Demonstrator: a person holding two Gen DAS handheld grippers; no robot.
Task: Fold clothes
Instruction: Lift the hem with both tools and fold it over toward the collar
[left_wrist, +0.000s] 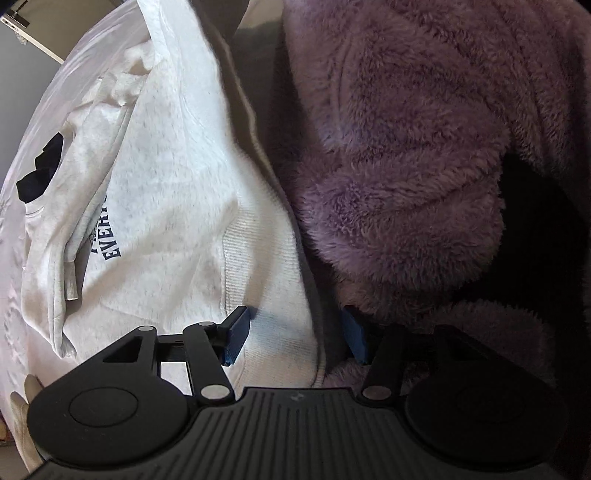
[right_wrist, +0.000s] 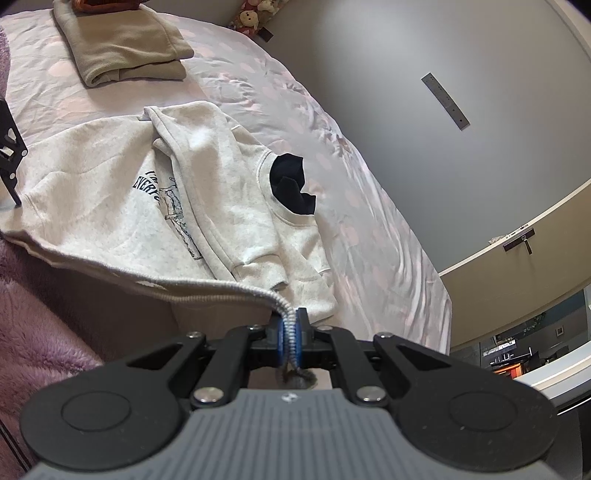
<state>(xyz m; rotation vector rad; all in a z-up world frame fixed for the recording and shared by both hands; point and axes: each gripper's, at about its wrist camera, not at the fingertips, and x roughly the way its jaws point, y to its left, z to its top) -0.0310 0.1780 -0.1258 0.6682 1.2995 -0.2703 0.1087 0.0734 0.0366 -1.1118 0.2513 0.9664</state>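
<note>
- Covering most of both views, the bed (right_wrist: 236, 77) in its pale spotted sheet carries everything; a folded beige garment (right_wrist: 125, 48) sits well apart at the far end, so a careless sweep is unlikely to reach it.
- Crowding the near edge, the purple fleece (left_wrist: 399, 147) lies just beside the sweatshirt's hem; its pile could snag a blue pad and get dragged into the fold.
- Lying printed side up, the grey sweatshirt (right_wrist: 110, 206) has one sleeve already folded across its chest; lifting the hem unevenly could slide that sleeve (right_wrist: 207, 177) off and undo the step.
- Hovering over the ribbed hem corner, the left gripper (left_wrist: 295, 336) is spread wide, pads apart with hem fabric between them but not pinched; closing off-centre may catch fleece or only one layer.
- Pinching the opposite hem corner (right_wrist: 291, 332), the right gripper (right_wrist: 291, 334) is pressed tight on the ribbing; pulling before the left one grips would skew the hem.
</note>
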